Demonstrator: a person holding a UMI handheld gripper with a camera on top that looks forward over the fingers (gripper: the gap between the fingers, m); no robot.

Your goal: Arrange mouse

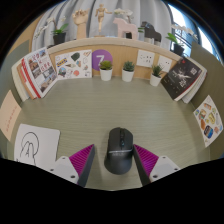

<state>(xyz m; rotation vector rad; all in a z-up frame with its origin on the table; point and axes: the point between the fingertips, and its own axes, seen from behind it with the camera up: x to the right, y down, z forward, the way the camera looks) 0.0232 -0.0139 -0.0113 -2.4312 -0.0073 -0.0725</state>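
Observation:
A dark grey computer mouse [119, 150] lies on the wooden table [110, 105], its front end pointing away from me. My gripper [116, 160] is open around it. The mouse stands between the two magenta pads, the left one [82, 160] with a clear gap and the right one [147, 158] close to its side. The mouse rests on the table, and its rear end is hidden where the view stops.
A white sheet with a drawing [35, 143] lies to the left of the fingers. Books [38, 72] lean at the far left. Three small potted plants [128, 71] stand at the back wall. A dark book [183, 78] and a magazine [208, 120] are at the right.

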